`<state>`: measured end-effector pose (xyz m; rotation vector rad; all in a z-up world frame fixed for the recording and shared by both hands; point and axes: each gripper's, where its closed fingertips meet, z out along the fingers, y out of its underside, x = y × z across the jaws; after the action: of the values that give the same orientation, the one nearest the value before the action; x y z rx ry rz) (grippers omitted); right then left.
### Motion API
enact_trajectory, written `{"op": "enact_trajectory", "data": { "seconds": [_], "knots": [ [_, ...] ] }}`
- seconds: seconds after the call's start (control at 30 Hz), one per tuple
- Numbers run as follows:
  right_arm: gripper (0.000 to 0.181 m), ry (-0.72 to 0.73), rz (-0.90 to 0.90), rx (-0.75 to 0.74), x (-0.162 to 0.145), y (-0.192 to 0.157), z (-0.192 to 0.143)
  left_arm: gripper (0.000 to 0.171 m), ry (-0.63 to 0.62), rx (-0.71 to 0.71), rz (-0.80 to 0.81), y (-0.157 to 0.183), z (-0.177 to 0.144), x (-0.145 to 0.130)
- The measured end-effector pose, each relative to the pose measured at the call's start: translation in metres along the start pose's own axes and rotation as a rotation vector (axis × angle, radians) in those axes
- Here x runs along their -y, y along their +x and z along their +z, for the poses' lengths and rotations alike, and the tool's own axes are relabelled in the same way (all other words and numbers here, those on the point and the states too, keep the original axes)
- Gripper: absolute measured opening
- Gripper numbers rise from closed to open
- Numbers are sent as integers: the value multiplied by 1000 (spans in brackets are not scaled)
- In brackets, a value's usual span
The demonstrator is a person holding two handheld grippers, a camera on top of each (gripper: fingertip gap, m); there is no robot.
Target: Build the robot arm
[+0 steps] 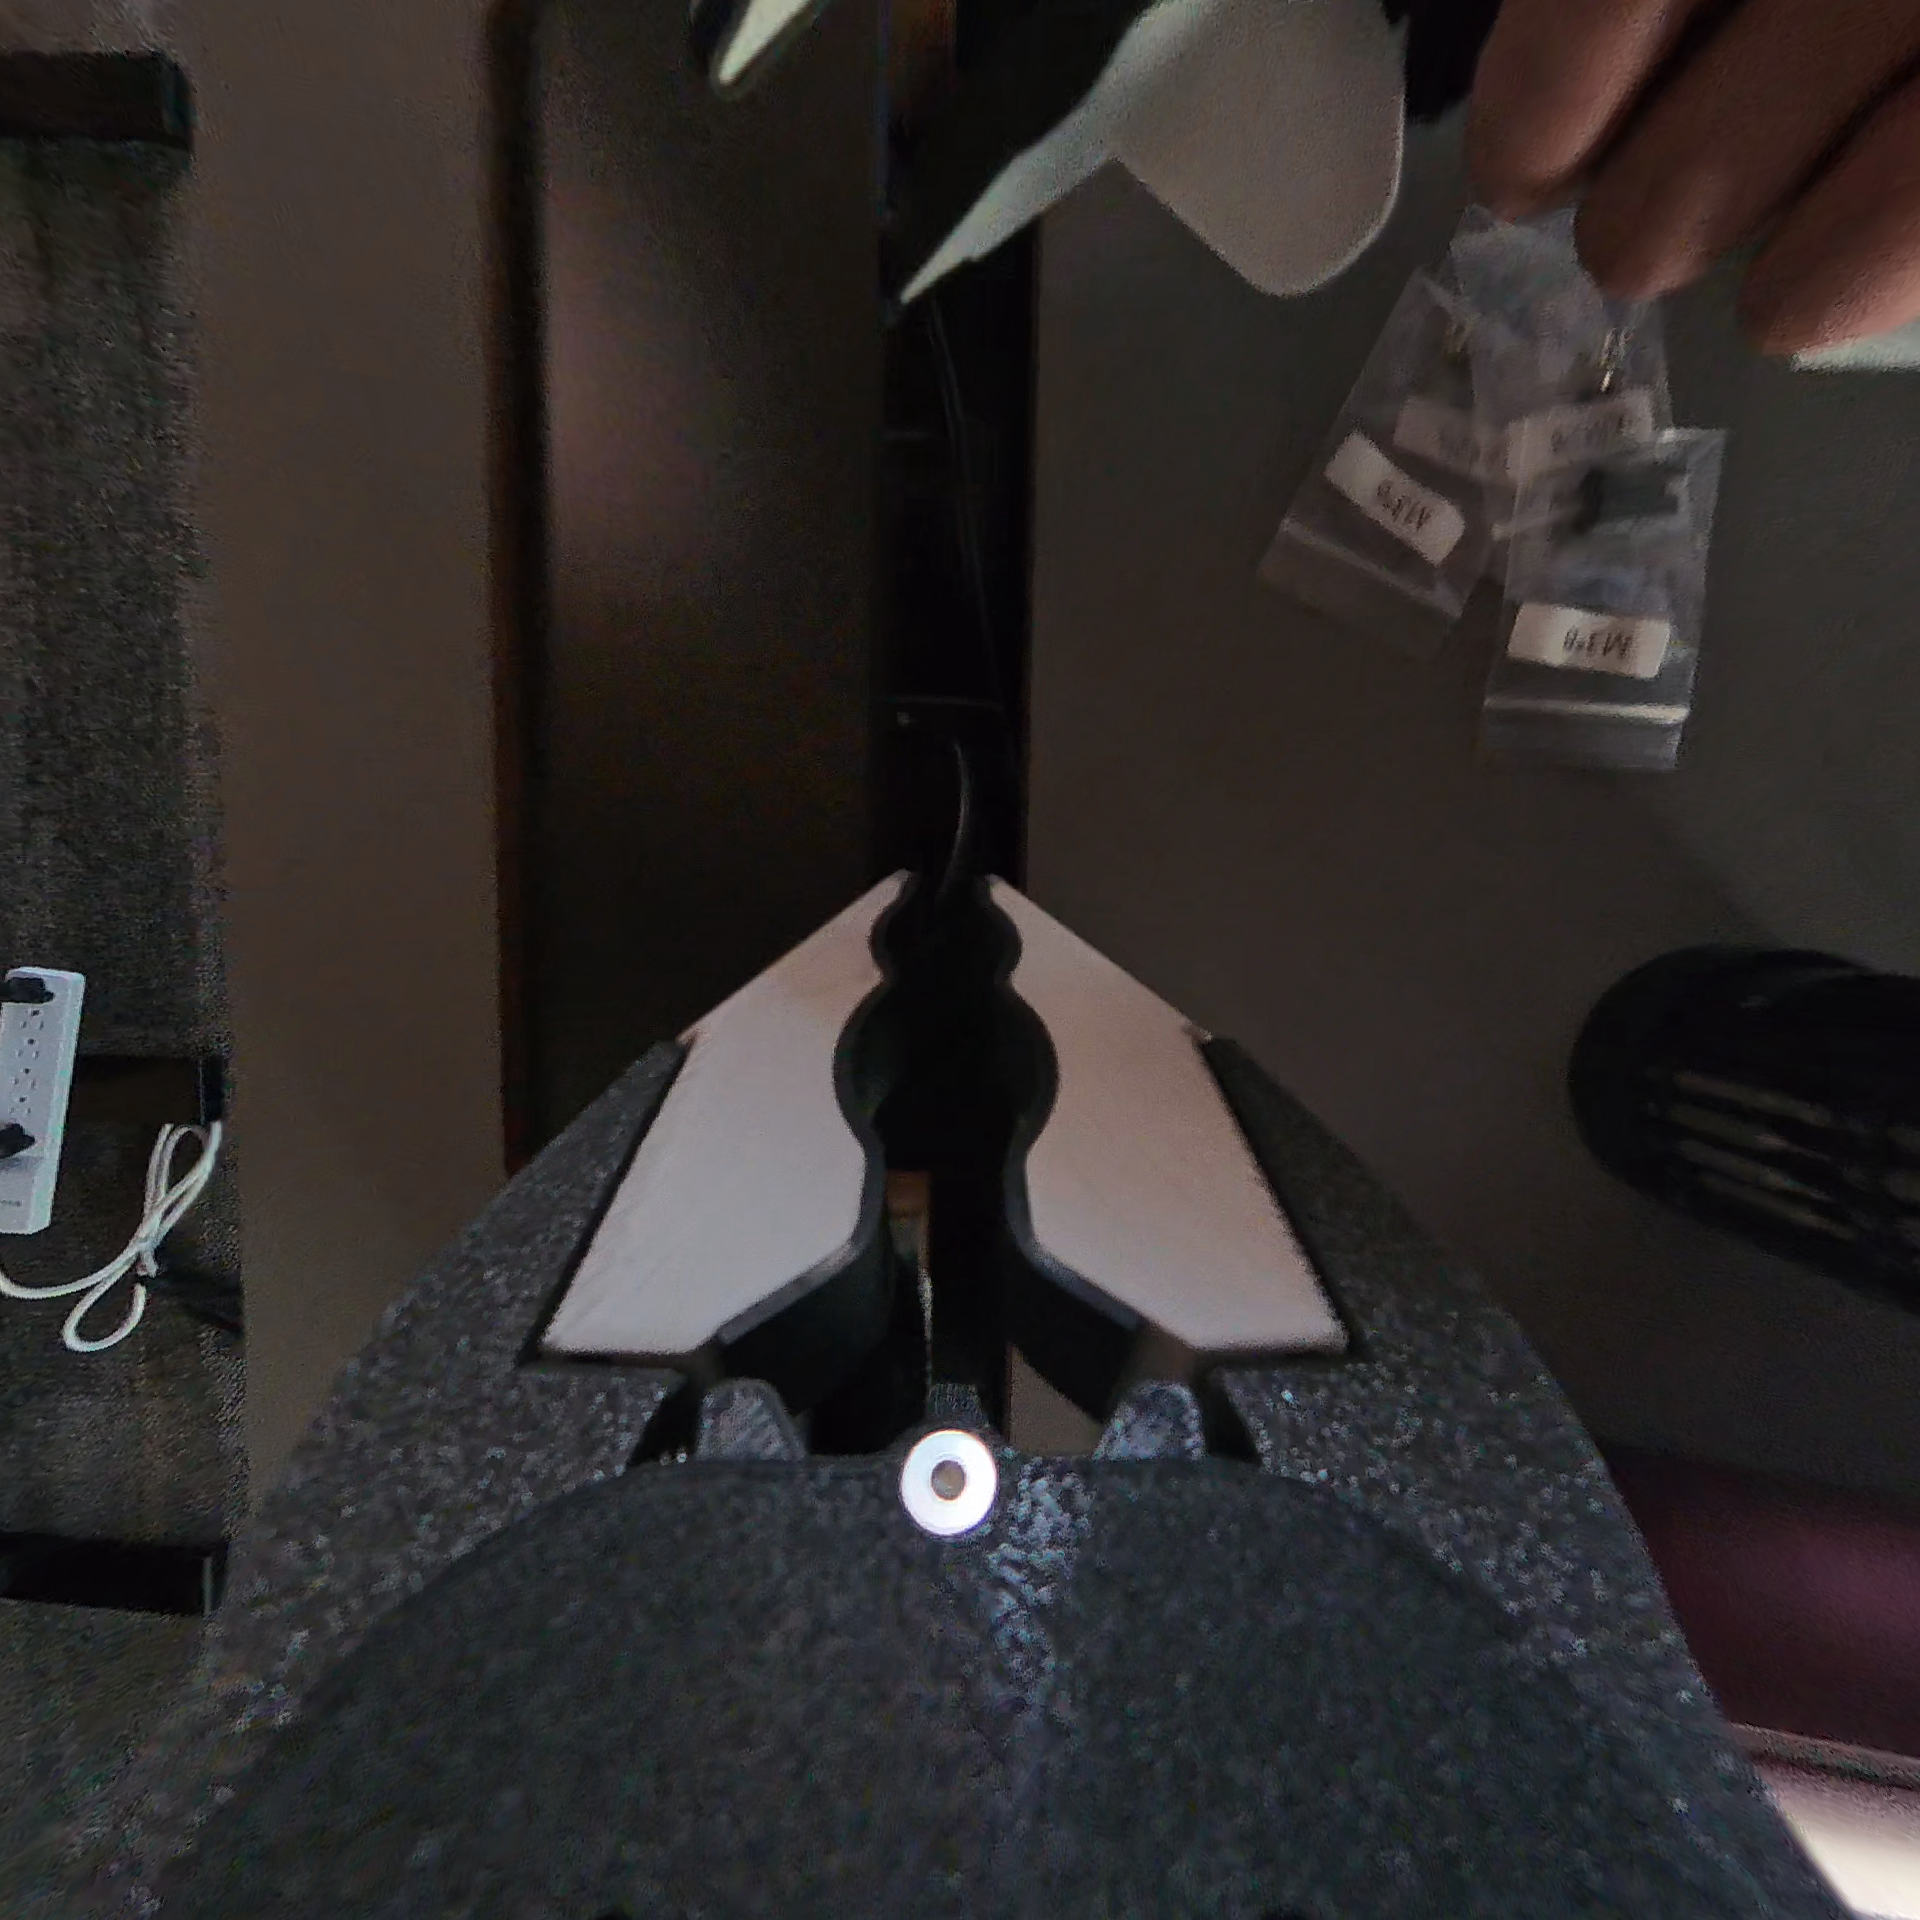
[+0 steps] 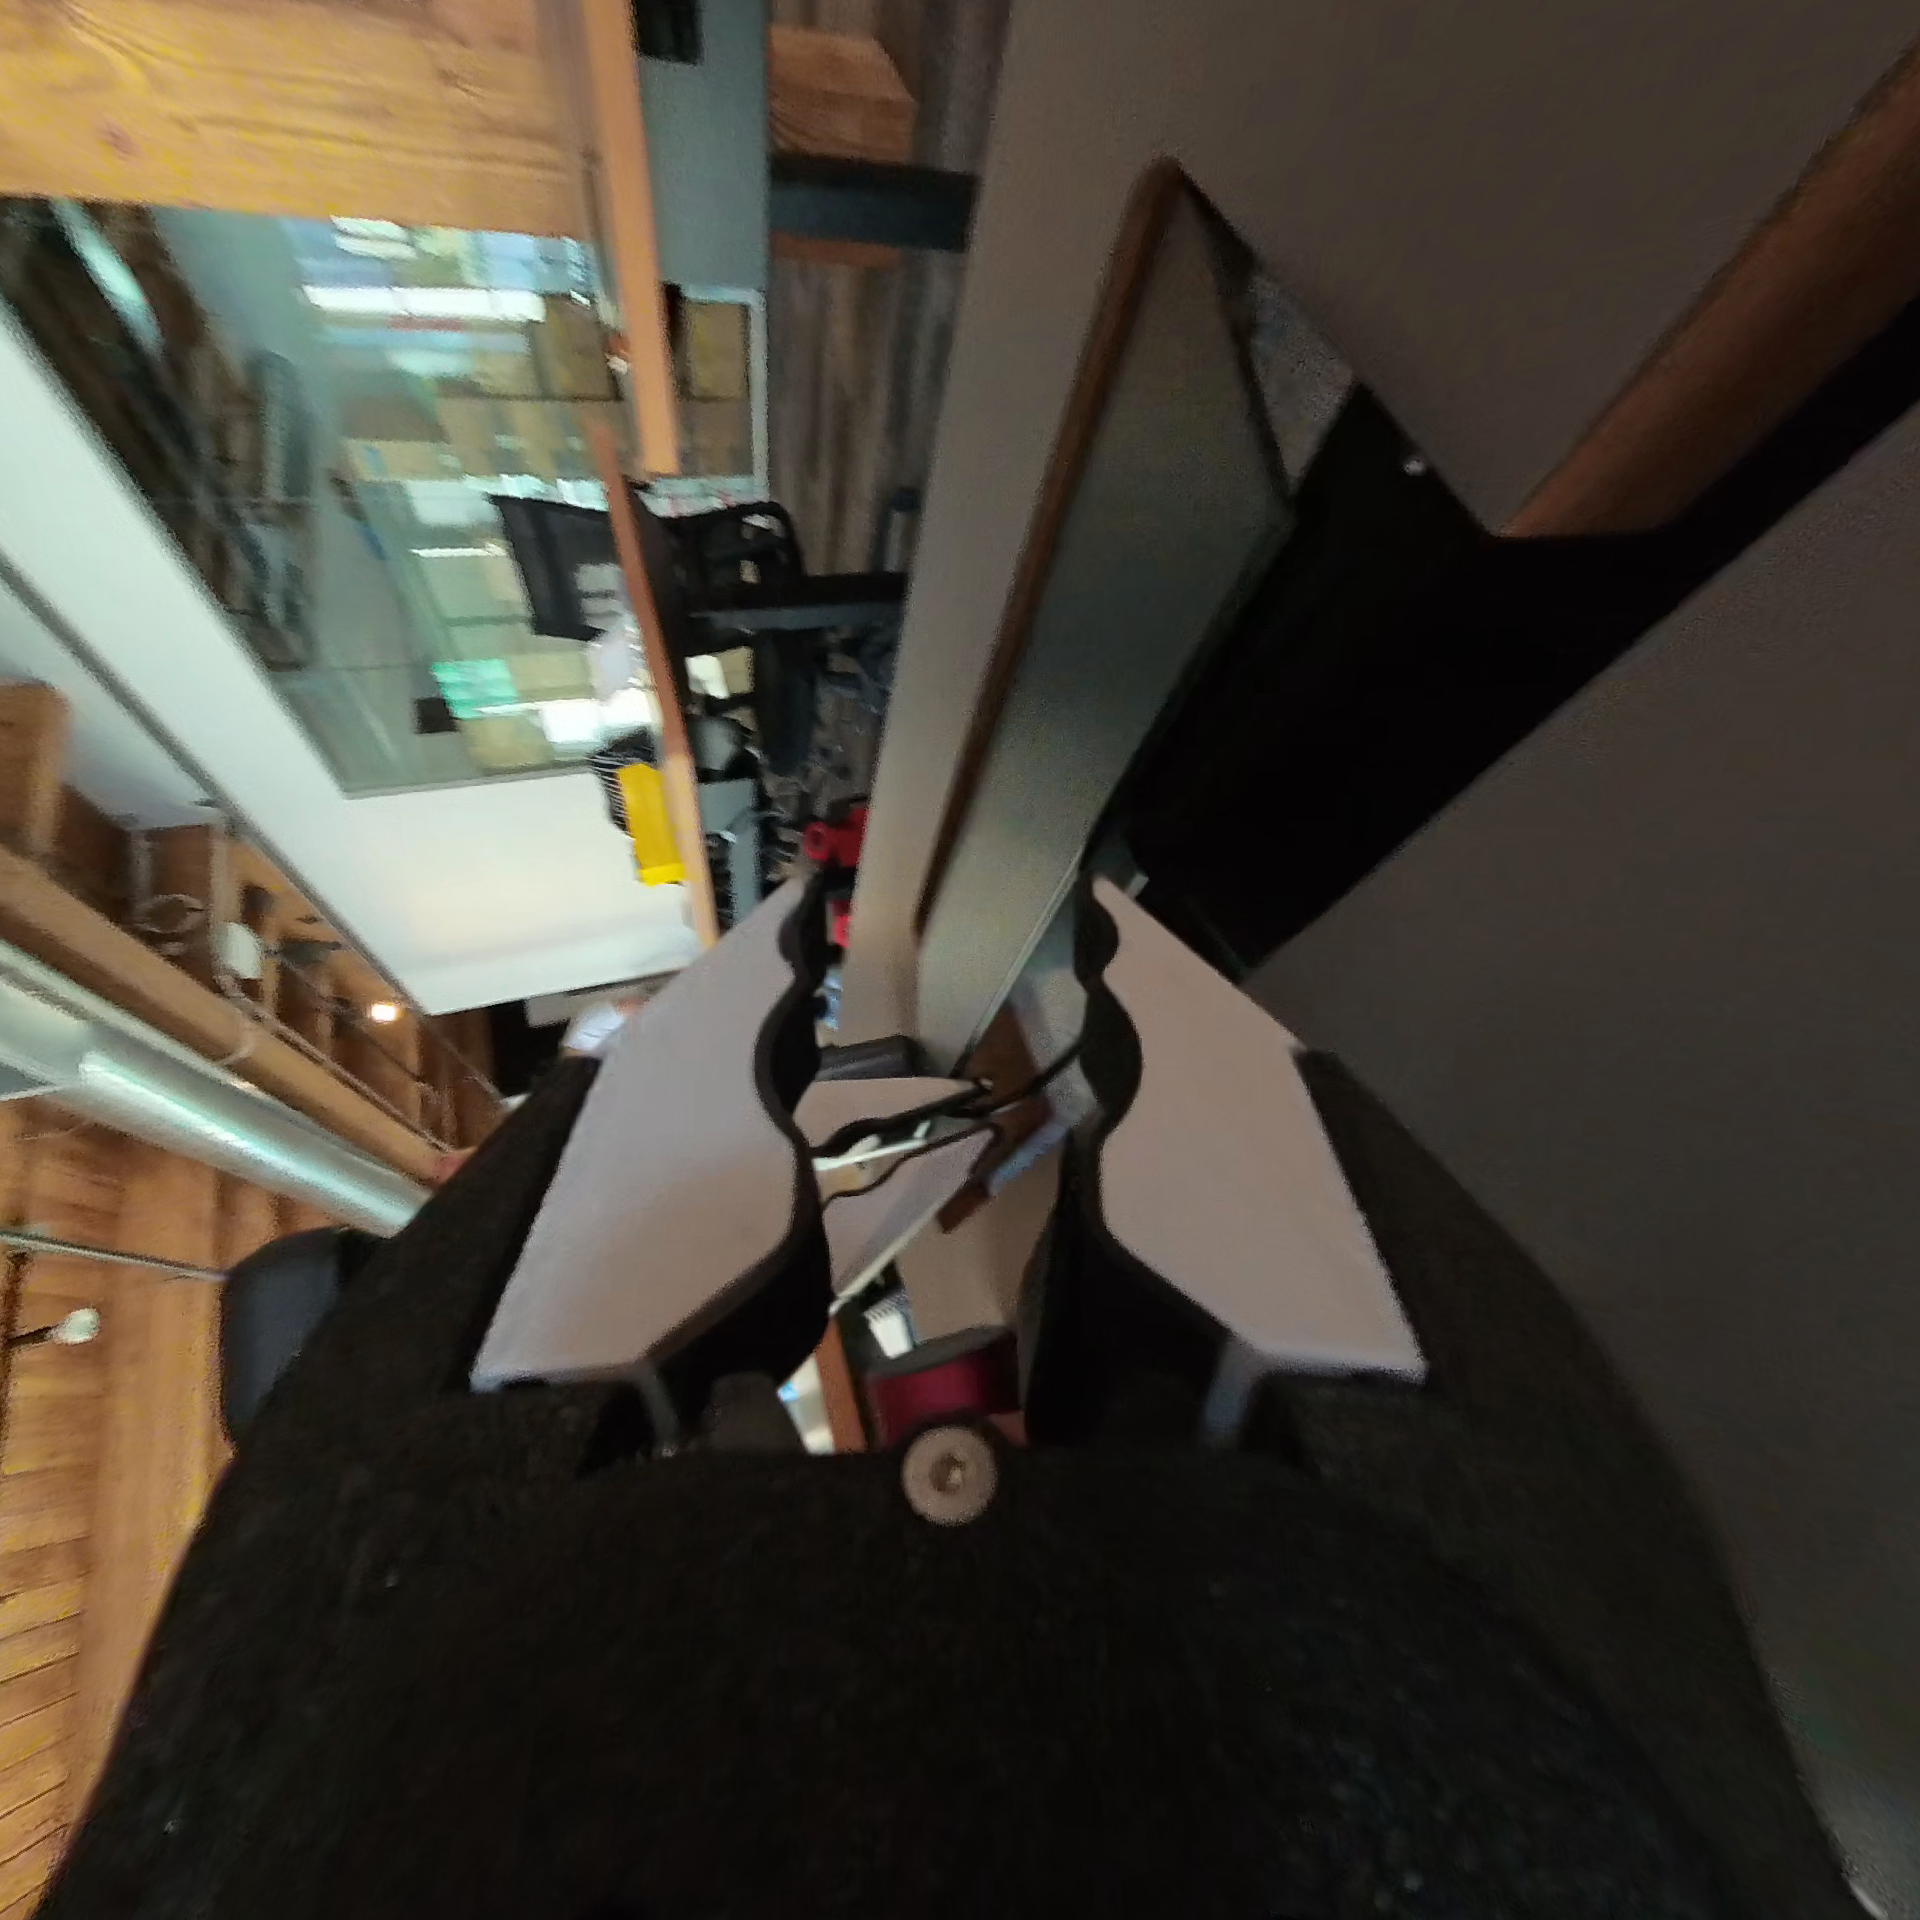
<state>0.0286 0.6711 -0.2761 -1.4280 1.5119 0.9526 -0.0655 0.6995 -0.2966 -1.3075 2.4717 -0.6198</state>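
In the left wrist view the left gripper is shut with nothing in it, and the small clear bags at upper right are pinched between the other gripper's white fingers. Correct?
Not quite. The left gripper is shut and empty, but the small clear labelled bags hang from a person's bare fingers, not from the other gripper's white fingers, which sit just beside them. The left wrist view shows this.

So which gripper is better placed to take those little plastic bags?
Left gripper, probably: the bags dangling from a hand show ahead of it, up right; the right view misses them.
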Motion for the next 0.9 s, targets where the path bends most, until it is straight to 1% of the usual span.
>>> {"op": "enact_trajectory", "data": {
  "seconds": [0.03, 0.1, 0.2, 0.3, 0.37, 0.4, 0.43, 0.47, 0.5, 0.57, 0.6, 0.63, 0.7, 0.73, 0.8, 0.83, 0.9],
  "knots": [
    [45, 19, 2, 39, 2, -8, -1, 13, 25, 11, -16, -2, -5, 4],
    [44, 24, -21, 67, 6, -20, 1, 16, 77, 21, -46, -2, -16, 12],
    [45, 20, -97, 80, 14, -39, 10, 21, 157, 53, -110, 1, -37, 19],
    [38, 9, -129, 73, 25, -49, 23, 24, 206, 85, -188, 3, -54, 11],
    [26, -24, -162, 47, 27, -46, 29, 25, 200, 137, -210, -2, -61, -1],
    [24, -35, -158, 50, 28, -46, 29, 25, 197, 186, -189, -10, -66, -6],
    [24, -36, -136, 64, 28, -46, 29, 25, 188, 262, -155, -24, -75, -11],
    [25, -36, -122, 77, 28, -47, 29, 34, 185, 329, -124, -41, -85, -16],
    [27, -42, -124, 86, 26, -48, 29, 45, 196, 351, -111, -56, -94, -17],
    [27, -46, -129, 83, 26, -48, 30, 65, 250, 293, -122, -79, -107, -14],
    [27, -49, -132, 81, 26, -49, 31, 83, 260, 232, -136, -89, -107, -14],
    [27, -50, -139, 79, 26, -49, 33, 97, 241, 155, -160, -98, -101, -17],
    [26, -50, -142, 74, 25, -49, 35, 102, 199, 0, -219, -112, -83, -21],
    [26, -47, -139, 77, 25, -49, 36, 105, 204, -80, -243, -115, -78, -17],
    [26, -67, -151, 80, 19, -50, 38, 98, 283, -195, -312, -126, -80, -1],
    [26, -78, -158, 79, 17, -50, 40, 98, 304, -251, -362, -133, -80, 3],
    [26, -93, -153, 82, 13, -49, 42, 99, 292, -333, -476, -144, -72, 0]
  ]
}}
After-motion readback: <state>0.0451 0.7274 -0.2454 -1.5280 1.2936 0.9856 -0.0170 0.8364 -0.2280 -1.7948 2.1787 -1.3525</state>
